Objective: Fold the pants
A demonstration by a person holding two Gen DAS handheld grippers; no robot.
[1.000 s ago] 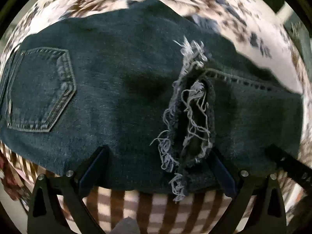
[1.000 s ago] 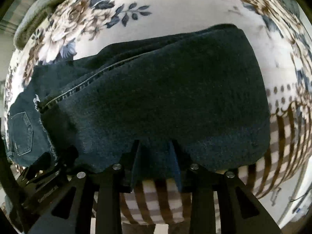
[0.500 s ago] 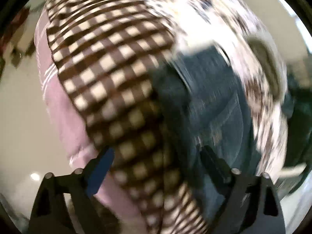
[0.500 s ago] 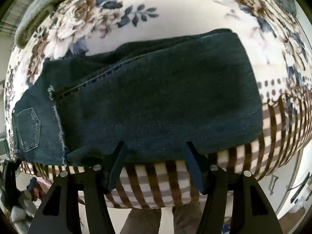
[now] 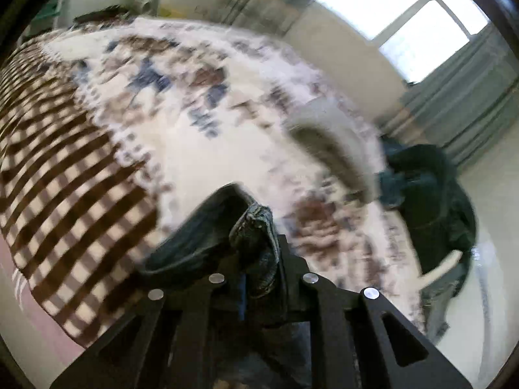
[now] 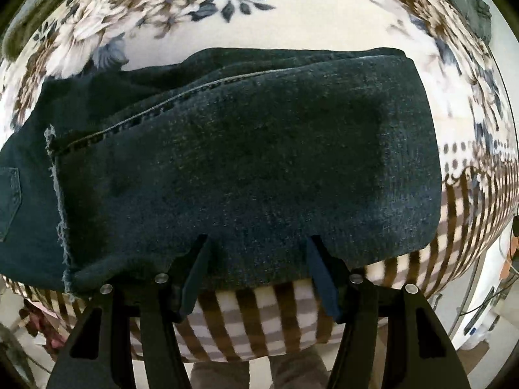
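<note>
A bed [image 5: 201, 149] filled the room, its blanket [image 6: 292, 13] floral with a brown checked border. Beyond the bed's far side stood a bright window [image 5: 405, 16] — grey-green curtains [image 5: 460, 103] beside it — and cream walls [image 5: 340, 52].

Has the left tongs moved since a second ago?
Yes. The left tongs swung away, now shut on the jeans, facing the window.

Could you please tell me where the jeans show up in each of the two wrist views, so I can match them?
Left wrist: a bunched edge of the jeans sits low at centre, clamped in the left gripper.
Right wrist: the jeans lie folded across the middle, above the open right gripper.
Shared landmark: the brown checked border of the floral blanket.
</note>
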